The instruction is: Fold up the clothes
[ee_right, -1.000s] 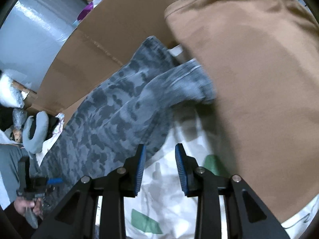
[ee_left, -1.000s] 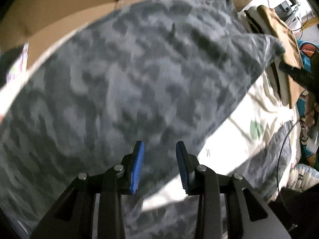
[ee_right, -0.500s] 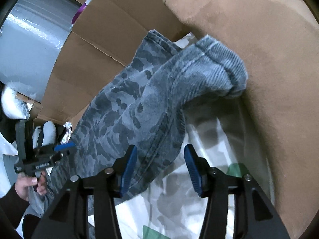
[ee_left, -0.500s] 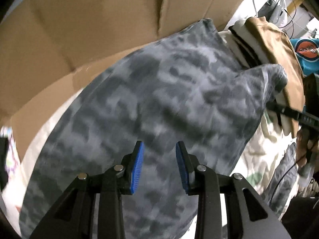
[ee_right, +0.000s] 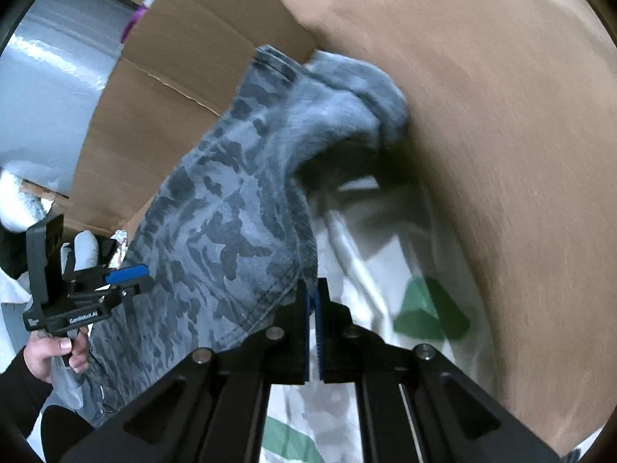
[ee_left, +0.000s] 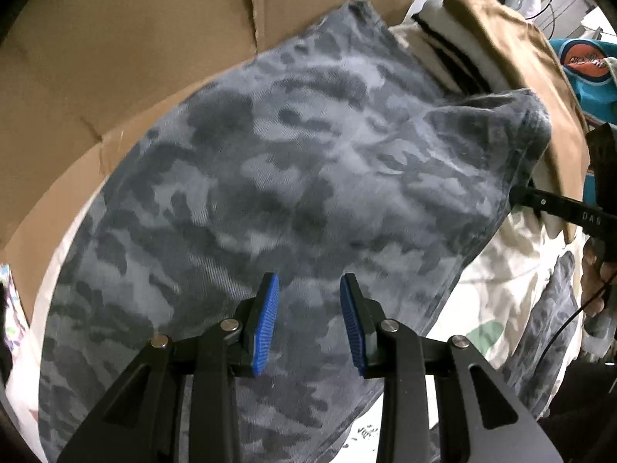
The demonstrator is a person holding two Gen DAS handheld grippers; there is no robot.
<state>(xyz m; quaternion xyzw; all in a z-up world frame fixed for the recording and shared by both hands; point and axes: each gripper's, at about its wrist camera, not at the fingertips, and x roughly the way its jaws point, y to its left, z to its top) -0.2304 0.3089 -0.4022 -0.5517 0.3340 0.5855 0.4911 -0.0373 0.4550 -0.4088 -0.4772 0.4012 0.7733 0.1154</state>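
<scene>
A brown cardboard wall rises beyond the left gripper, up and to its left. The left gripper's blue-padded fingers stand apart with nothing between them, poised over the grey camouflage trousers, which spread across most of that view ahead of the fingertips. Past the trousers to the right lies a brown garment over a cream, dark-striped piece, with a teal item further right.

In the right wrist view, the left gripper appears far to the left of the right gripper, held in a hand with a dark sleeve. The trousers stretch from there toward the right gripper, whose blue pads are pressed together on the stitched hem edge of the trousers just at the fingertips. Above those tips one leg end bunches into a fold touching the brown garment, which is blurred and fills the right side. Below and right of the tongs lies a white sheet with green shapes. The cardboard looks like opened box flaps, though no container's contents can be made out.
</scene>
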